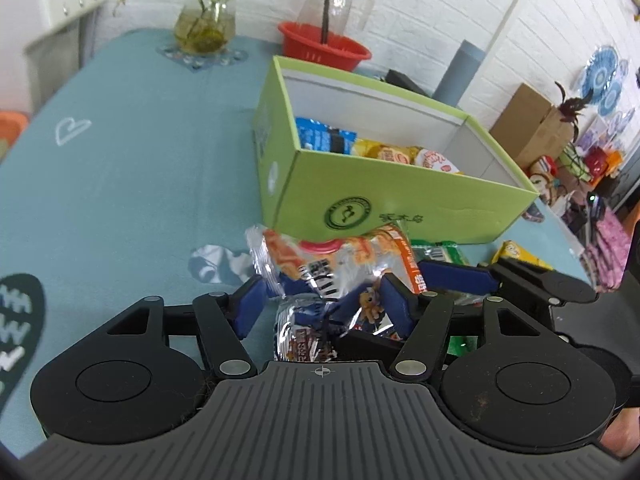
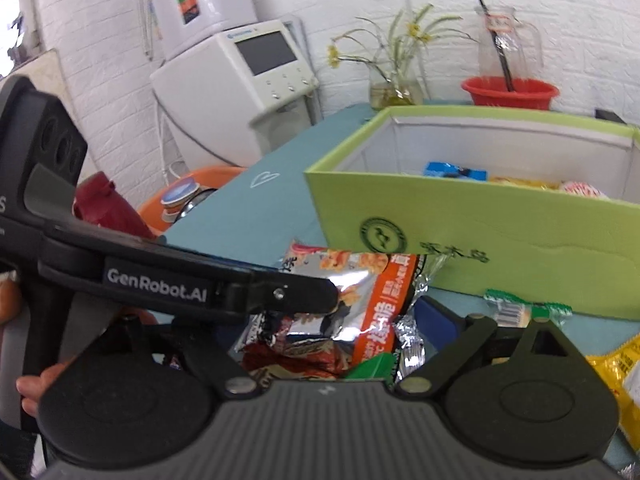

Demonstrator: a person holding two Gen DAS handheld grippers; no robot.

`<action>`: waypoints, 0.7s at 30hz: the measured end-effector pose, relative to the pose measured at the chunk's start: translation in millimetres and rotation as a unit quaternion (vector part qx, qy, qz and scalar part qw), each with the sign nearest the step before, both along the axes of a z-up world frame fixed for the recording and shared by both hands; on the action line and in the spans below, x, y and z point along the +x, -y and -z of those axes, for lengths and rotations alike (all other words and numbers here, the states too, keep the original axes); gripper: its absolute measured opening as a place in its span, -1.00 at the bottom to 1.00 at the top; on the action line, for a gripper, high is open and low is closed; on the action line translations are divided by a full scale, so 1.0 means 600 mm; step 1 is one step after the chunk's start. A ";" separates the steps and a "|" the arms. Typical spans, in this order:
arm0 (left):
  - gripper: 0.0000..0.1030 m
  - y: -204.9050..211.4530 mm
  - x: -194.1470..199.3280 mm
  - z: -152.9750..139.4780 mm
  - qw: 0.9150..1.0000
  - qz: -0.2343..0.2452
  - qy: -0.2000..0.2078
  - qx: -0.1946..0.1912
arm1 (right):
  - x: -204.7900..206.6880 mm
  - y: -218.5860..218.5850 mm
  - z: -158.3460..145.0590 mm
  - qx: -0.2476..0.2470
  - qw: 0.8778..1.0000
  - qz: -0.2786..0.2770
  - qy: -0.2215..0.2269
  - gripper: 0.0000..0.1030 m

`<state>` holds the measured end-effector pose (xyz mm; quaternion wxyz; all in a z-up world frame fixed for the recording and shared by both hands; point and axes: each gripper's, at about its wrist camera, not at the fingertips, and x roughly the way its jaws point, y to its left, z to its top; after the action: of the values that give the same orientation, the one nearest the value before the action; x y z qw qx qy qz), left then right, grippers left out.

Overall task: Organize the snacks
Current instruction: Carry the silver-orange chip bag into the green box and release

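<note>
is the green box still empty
No, the green box already holds a blue packet and yellow packets in the left wrist view.

One green box point(image 1: 400, 200) on the table, three packets inside: a blue one point(image 1: 320, 136), a yellow one point(image 1: 384, 152), a white one point(image 1: 436, 162). Near side, one orange packet point(image 1: 340, 256), one green packet point(image 2: 516, 308). Far end: one red basket point(image 1: 324, 46), one vase point(image 1: 204, 24), one jug point(image 1: 340, 0).

Table point(image 1: 132, 168) under a teal cloth fills the left of frame. On it: green box point(image 1: 400, 204) centre-right, glass vase point(image 1: 204, 28) and red basket point(image 1: 324, 50) at top.
</note>
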<state>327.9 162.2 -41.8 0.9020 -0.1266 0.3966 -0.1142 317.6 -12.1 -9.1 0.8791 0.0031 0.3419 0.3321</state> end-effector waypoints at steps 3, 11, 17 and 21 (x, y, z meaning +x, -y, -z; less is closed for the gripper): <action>0.11 -0.013 0.000 0.003 1.000 -0.019 -0.004 0.008 | 0.011 0.011 0.005 -0.015 1.000 0.013 -0.001 0.72; 0.17 -0.008 0.015 0.022 1.000 -0.005 -0.021 -0.018 | 0.032 0.006 0.032 -0.013 0.999 0.007 -0.037 0.75; -0.22 -0.014 0.006 0.008 0.999 -0.001 -0.017 -0.040 | 0.022 -0.011 0.015 -0.026 0.999 -0.011 -0.016 0.41; -0.23 -0.016 -0.030 -0.045 0.999 -0.019 0.027 -0.021 | -0.004 -0.023 -0.025 -0.005 1.000 -0.009 0.030 0.40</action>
<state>310.1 171.8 -14.9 0.9114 -0.1496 0.3675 -0.1089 315.3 1.6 6.1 0.8859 -0.0146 0.3173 0.3380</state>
